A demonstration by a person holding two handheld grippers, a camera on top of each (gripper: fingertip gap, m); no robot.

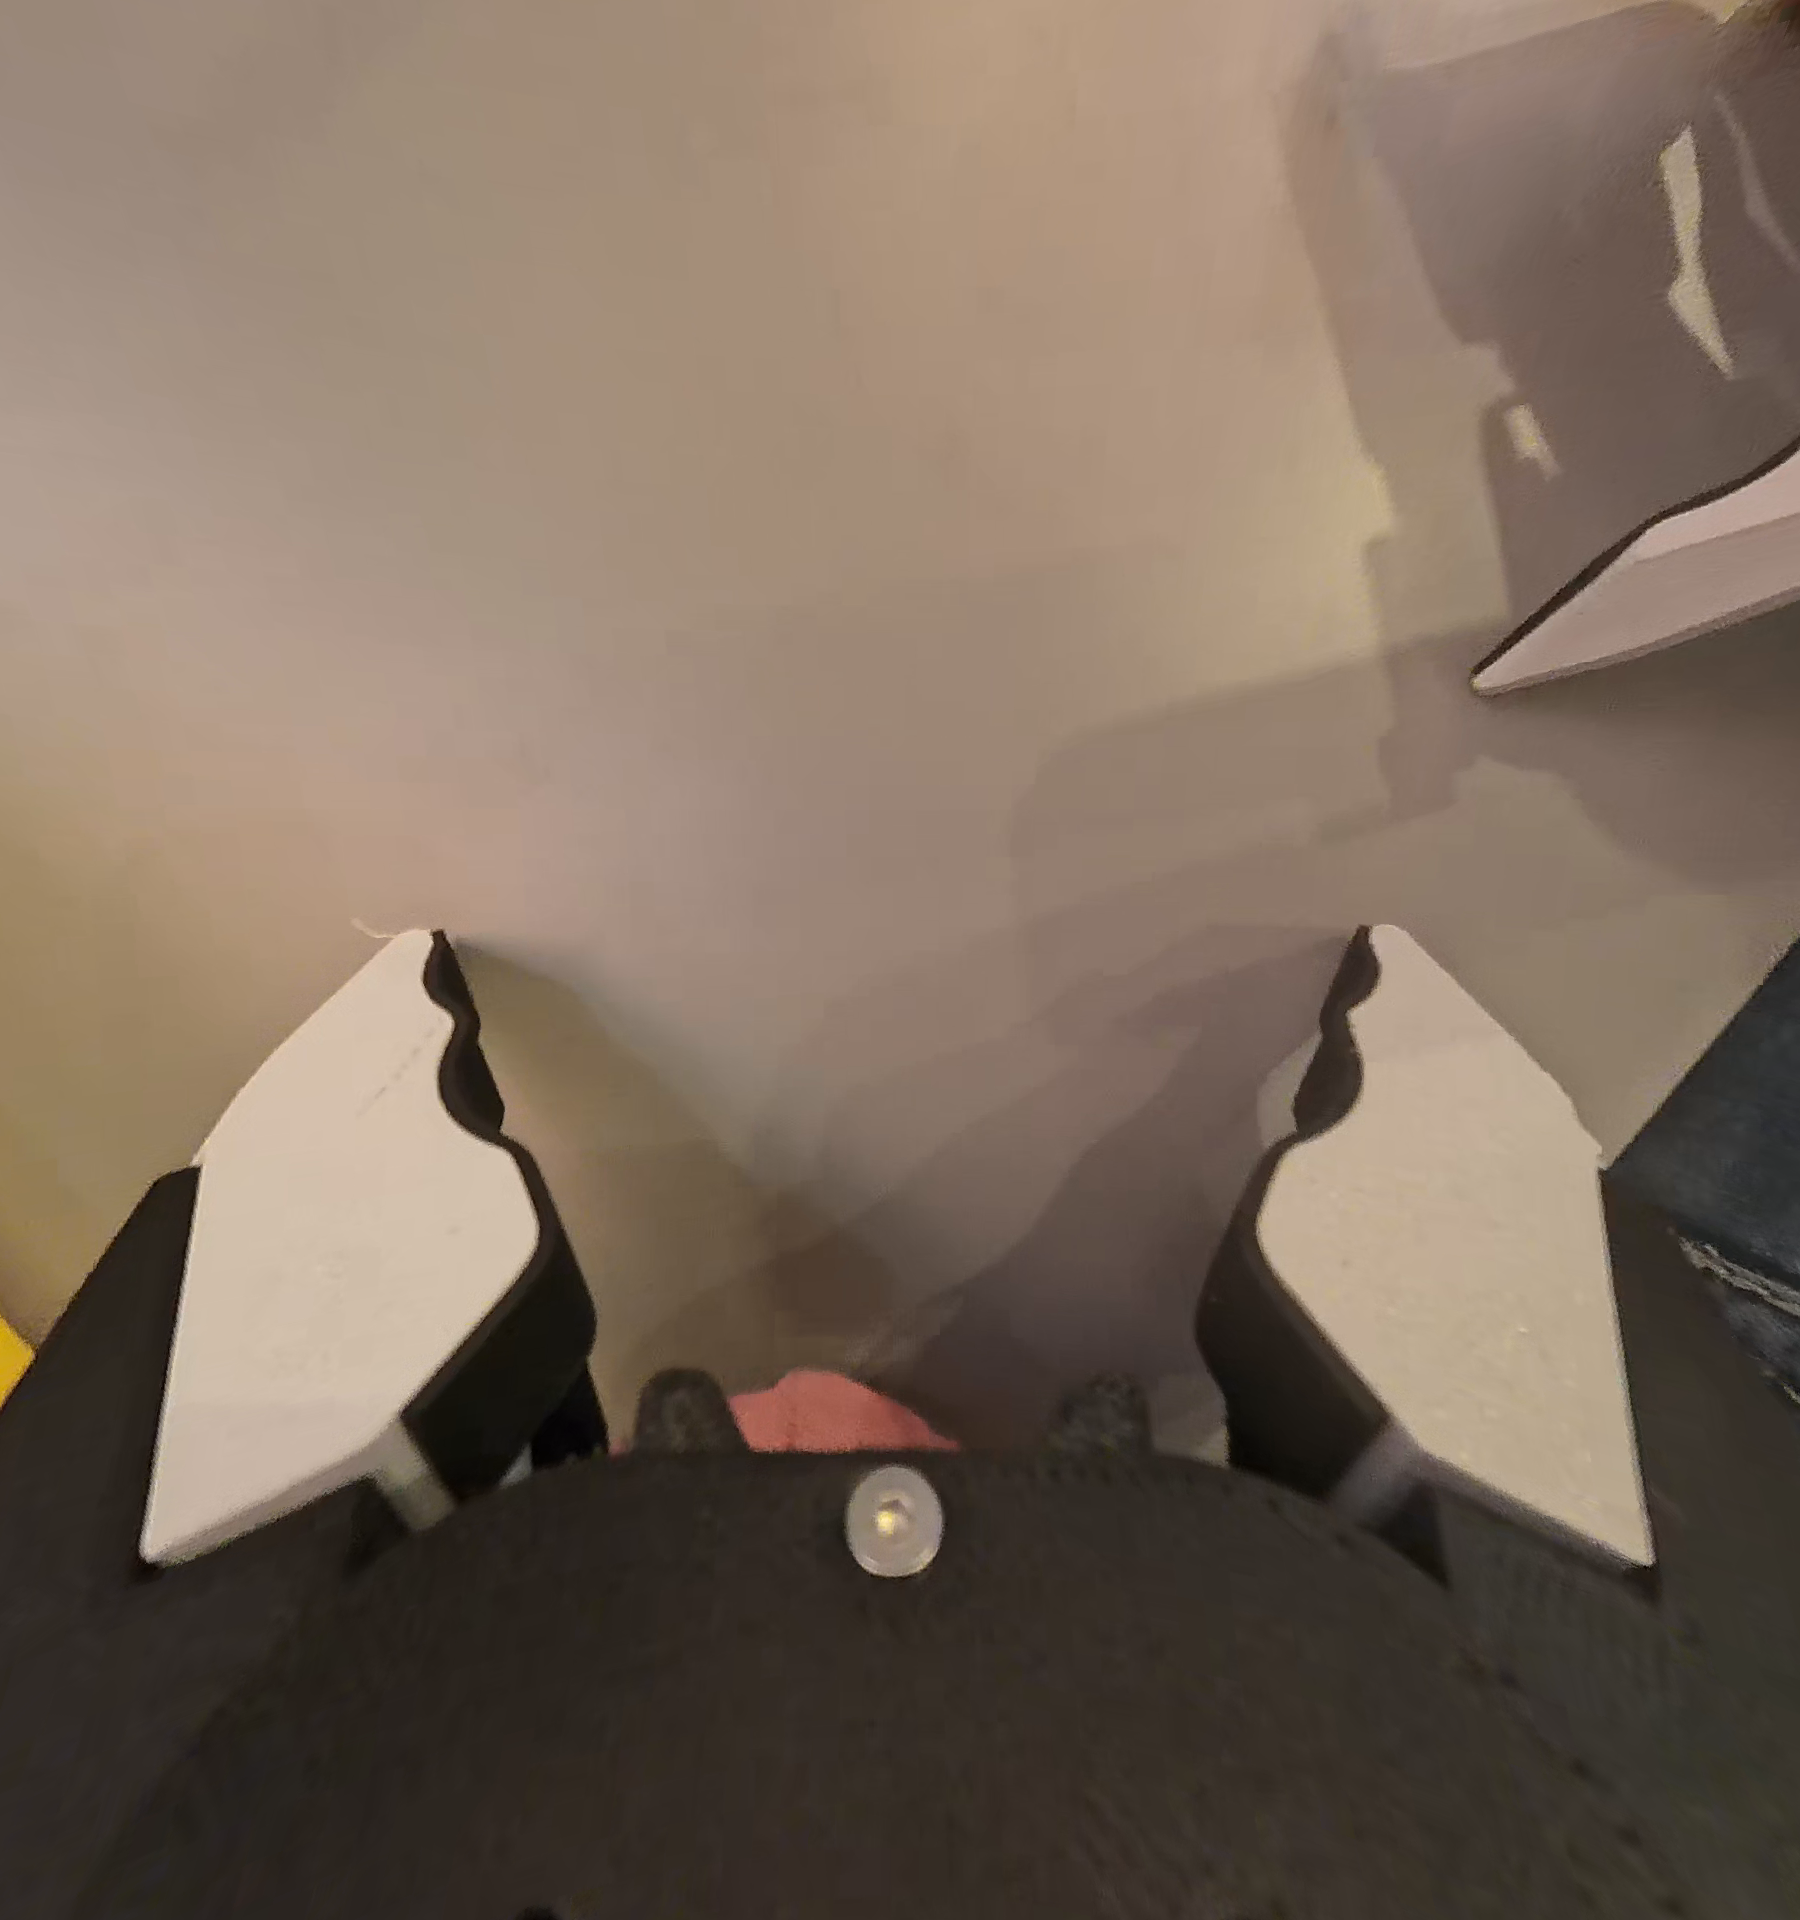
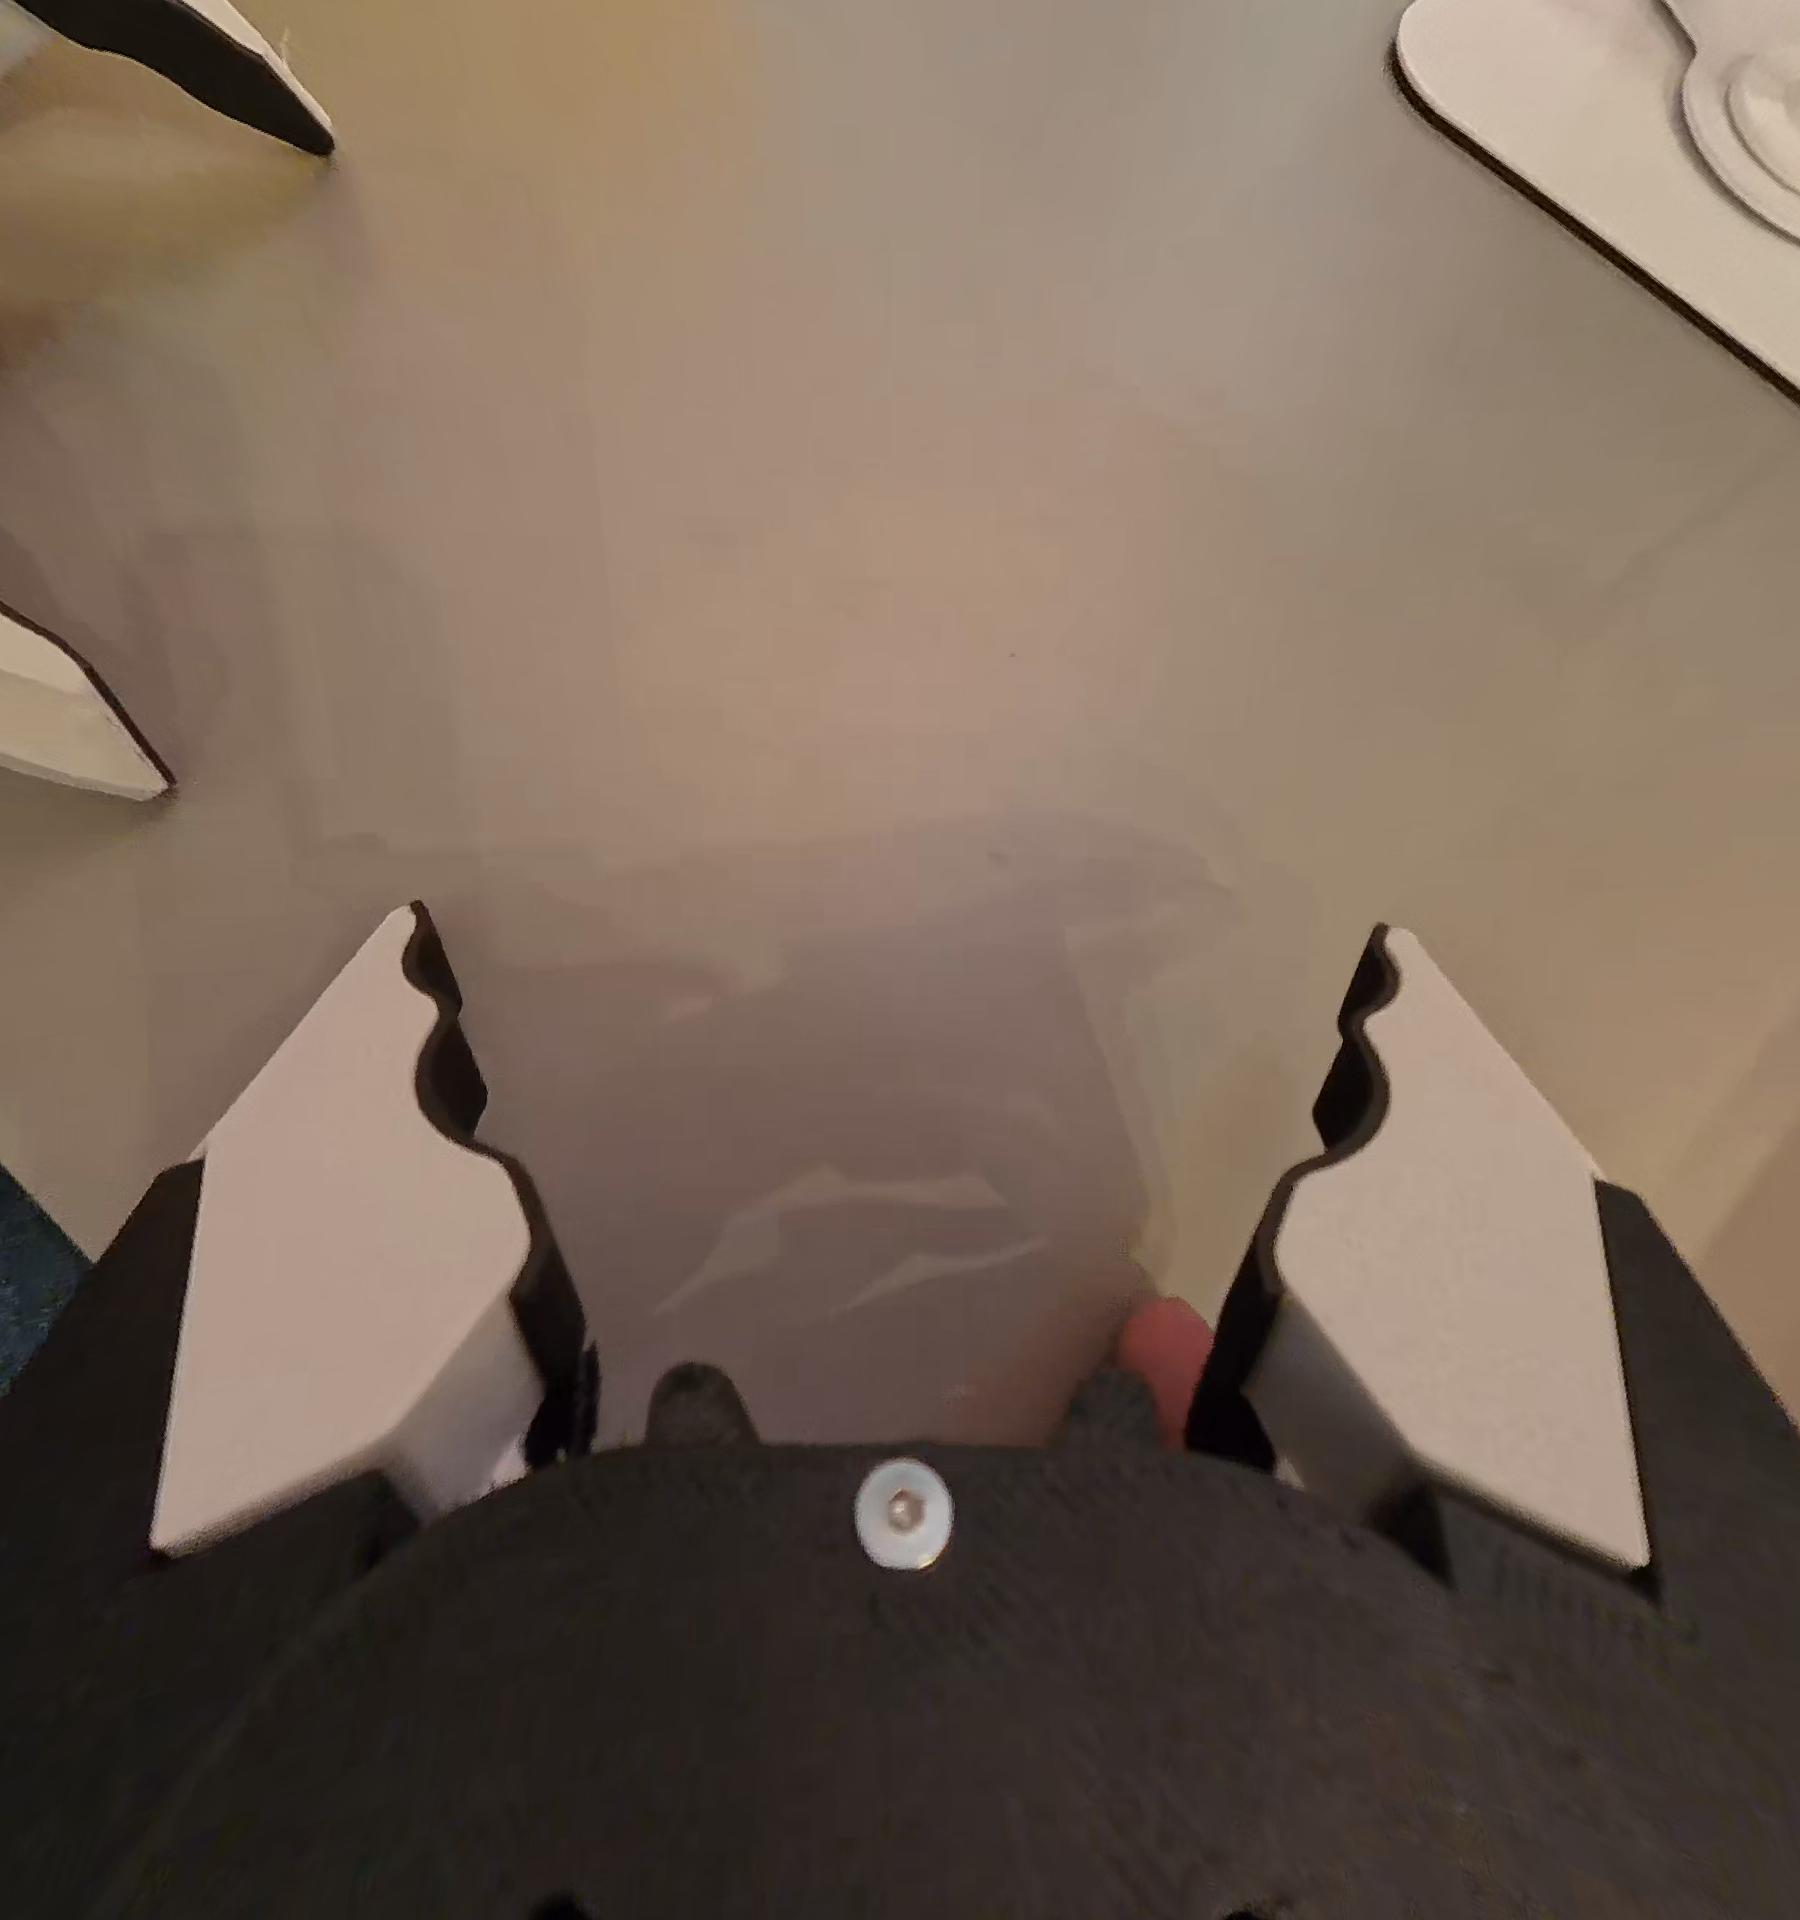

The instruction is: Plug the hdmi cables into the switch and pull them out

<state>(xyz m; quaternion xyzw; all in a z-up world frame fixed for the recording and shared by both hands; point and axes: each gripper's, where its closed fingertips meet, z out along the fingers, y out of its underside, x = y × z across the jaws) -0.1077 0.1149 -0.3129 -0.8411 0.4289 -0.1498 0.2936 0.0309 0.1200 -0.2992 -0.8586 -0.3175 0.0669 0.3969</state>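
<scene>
Pale, glossy grey-beige worktop [image 1: 667, 468] fills both wrist views, and neither the HDMI cables nor the switch shows anywhere on it, so where they lie cannot be told. The left hand-held gripper [image 1: 901, 945] hovers over bare worktop with its white, black-lined fingers spread wide and nothing between them; the right hand-held gripper [image 2: 901, 925] is likewise released and empty. In the left view, one white finger of the right hand-held gripper pokes in just beyond and to the right of the left one. A flat white mat with a dark edge and a round disc on it [image 2: 1602, 187] lies on the worktop well beyond the right hand-held gripper, to its right. The step in hand looks like finding the cable, so it would pay to lift and sweep the views until a plug appears, then approach squarely along its body before closing.
</scene>
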